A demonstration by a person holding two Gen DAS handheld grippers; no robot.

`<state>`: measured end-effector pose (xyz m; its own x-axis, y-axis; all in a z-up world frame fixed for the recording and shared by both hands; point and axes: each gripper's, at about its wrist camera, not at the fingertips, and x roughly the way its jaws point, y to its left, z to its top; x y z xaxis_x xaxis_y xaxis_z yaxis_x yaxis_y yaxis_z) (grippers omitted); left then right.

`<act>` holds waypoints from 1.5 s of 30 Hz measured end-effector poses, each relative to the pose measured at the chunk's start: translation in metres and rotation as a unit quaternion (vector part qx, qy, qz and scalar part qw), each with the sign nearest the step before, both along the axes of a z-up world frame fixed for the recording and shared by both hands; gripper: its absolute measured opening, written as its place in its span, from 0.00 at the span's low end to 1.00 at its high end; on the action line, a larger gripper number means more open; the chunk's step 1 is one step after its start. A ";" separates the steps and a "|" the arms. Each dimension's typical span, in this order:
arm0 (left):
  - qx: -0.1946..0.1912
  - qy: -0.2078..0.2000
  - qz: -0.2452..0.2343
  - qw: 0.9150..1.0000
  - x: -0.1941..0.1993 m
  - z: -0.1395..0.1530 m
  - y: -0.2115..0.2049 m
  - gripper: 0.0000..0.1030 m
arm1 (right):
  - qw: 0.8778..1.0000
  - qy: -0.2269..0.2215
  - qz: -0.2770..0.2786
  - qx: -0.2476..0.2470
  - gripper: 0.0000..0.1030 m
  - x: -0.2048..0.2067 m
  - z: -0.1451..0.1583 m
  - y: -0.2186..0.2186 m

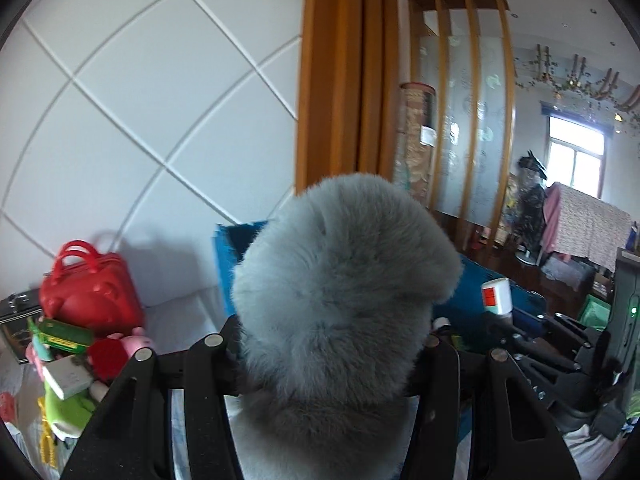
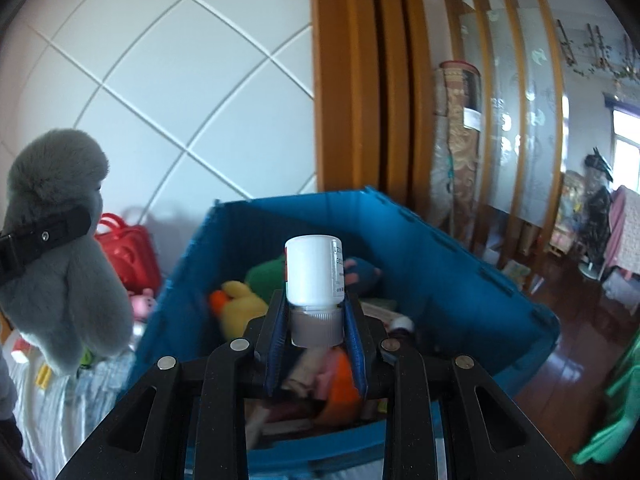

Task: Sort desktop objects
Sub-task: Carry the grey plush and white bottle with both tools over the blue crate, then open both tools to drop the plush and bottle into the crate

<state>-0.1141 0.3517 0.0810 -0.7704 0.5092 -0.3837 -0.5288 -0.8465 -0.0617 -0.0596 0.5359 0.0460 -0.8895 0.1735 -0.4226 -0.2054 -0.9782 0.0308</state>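
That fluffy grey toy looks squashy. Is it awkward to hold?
Probably soft and light: the grey plush toy bulges around the left gripper, whose fingers sink into the fur. It likely flops but shouldn't slip easily.

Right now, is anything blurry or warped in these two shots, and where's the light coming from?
Left wrist view: straight wall panel seams bow into curves, and the window is blown out. Right wrist view: toys inside the blue bin smear with motion blur, while the white bottle stays sharp.
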 end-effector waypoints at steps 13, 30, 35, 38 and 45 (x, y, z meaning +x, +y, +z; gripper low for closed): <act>-0.092 -0.116 -0.038 0.988 -0.014 -0.063 0.114 0.50 | 0.998 -0.046 -0.027 0.020 0.26 -0.020 -0.028 0.062; -0.113 -0.170 -0.026 0.979 -0.006 -0.077 0.111 0.68 | 0.993 -0.105 -0.030 0.045 0.46 -0.041 -0.046 0.065; -0.103 -0.165 -0.028 0.980 0.003 -0.072 0.100 0.68 | 0.992 -0.099 -0.042 0.072 0.93 -0.033 -0.039 0.057; -0.096 -0.159 -0.028 0.982 0.011 -0.068 0.092 0.68 | 0.992 -0.093 -0.044 0.078 1.00 -0.026 -0.033 0.051; -0.081 -0.143 -0.026 0.986 0.026 -0.059 0.070 0.68 | 0.991 -0.093 -0.037 0.090 1.00 -0.011 -0.025 0.035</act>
